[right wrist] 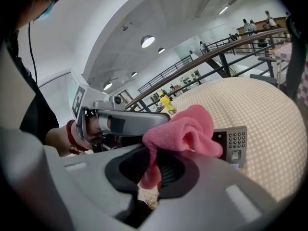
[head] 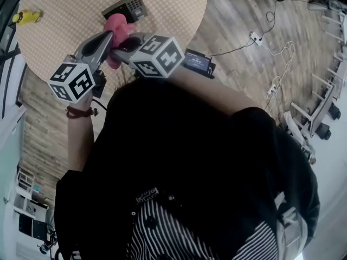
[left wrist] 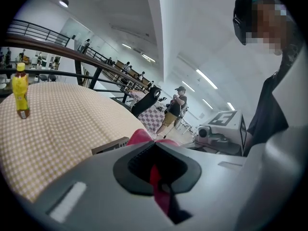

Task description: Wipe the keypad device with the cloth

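The pink cloth [head: 116, 27] hangs bunched over the near edge of the round checked table [head: 65, 15]. Just beyond it lies the dark keypad device [head: 126, 6], also seen behind the cloth [right wrist: 185, 130] in the right gripper view, keypad device [right wrist: 234, 143]. My left gripper [head: 110, 37] and right gripper [head: 122, 44] meet at the cloth from the near side. Each is shut on a fold of it: a pink strip is pinched in the left gripper [left wrist: 156, 170] and in the right gripper [right wrist: 151, 172]. The cloth [left wrist: 139, 136] hides most of the keypad device [left wrist: 110, 145] in the left gripper view.
A yellow bottle [head: 26, 17] stands at the table's far left. A power strip with cables [head: 255, 37] lies on the wooden floor to the right, with chair bases [head: 320, 112] further right. A person [left wrist: 174, 109] stands beyond the table.
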{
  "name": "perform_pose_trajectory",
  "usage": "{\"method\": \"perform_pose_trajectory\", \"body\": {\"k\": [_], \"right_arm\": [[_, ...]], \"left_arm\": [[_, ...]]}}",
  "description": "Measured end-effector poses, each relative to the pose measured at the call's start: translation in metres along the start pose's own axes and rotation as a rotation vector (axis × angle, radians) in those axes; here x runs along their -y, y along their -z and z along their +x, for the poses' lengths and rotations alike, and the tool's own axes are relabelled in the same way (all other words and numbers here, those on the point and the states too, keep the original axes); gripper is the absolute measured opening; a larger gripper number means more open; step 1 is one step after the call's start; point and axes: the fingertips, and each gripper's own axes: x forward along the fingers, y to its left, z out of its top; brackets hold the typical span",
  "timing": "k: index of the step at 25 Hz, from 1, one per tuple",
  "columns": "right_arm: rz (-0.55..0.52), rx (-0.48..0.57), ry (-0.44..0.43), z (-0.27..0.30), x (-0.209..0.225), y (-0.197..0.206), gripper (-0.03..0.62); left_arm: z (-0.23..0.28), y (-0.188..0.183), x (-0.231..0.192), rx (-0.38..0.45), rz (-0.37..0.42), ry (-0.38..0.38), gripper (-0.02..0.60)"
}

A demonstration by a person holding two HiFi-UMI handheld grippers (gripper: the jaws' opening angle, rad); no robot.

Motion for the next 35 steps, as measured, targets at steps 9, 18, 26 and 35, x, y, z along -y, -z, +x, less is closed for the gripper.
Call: {"method": "perform_pose_trajectory", "body": {"k": [9, 18, 26, 35], "right_arm": [[0.043, -0.024, -0.071, 0.018, 0.018, -0.001, 0.046], [0.111, -0.016, -0.070, 0.033, 0.057, 0.006, 0.046], [0.201, 0.003, -0.043, 0.040, 0.102, 0.000, 0.046], [0.221, 0.008, -0.022, 0.052, 0.128, -0.003, 0.046]], "left_arm": [[0.009, 0.003, -0.023, -0.073, -0.031, -0.078, 0.005], [0.046, 0.014, -0.051, -0.159, -0.040, -0.049, 0.005], [0.096, 0.012, -0.076, -0.308, 0.050, -0.010, 0.005], [0.125, 0.014, -0.098, -0.405, 0.126, -0.015, 0.005]]}}
